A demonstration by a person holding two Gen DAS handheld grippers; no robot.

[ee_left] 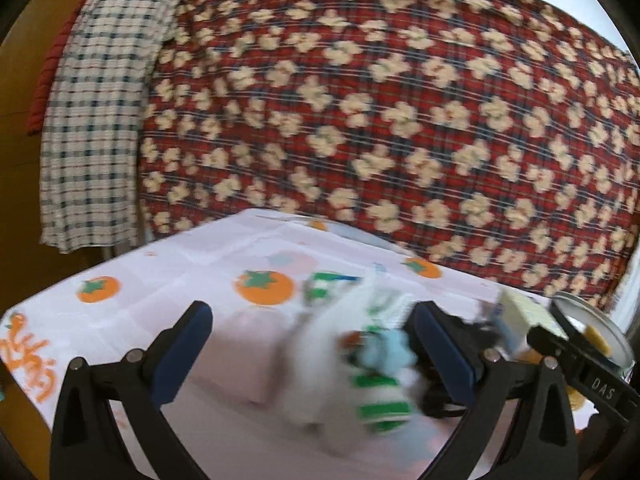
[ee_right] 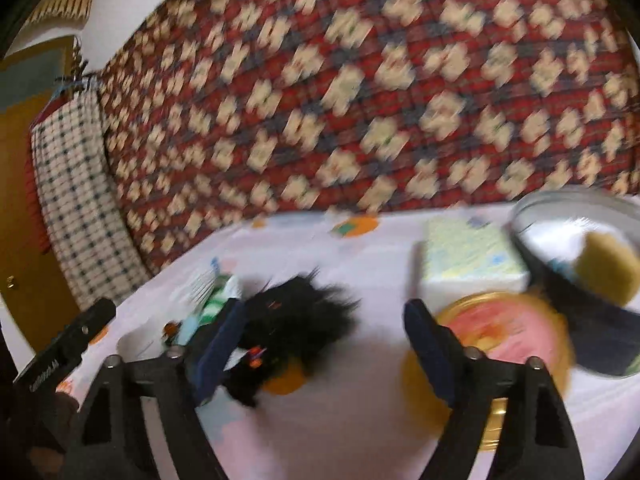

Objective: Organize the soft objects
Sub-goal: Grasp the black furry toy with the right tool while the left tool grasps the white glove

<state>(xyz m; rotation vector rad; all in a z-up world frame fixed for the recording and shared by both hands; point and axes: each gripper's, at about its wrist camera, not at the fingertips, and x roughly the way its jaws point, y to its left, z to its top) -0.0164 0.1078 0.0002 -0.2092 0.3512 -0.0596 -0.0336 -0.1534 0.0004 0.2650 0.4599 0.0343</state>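
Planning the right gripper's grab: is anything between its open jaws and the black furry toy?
Nothing visible does. The right gripper is open, and the black furry toy lies on the tablecloth just ahead, by its left finger. The pink tin sits off to the right.

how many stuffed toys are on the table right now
2. A white plush toy with green stripes lies between the left hand-held gripper's open jaws. A black furry toy lies just right of it, by the right hand-held gripper's left finger. Blur may hide others.

Motion blur smears the striped soft toy [ee_left: 360, 364] beyond telling its shape.
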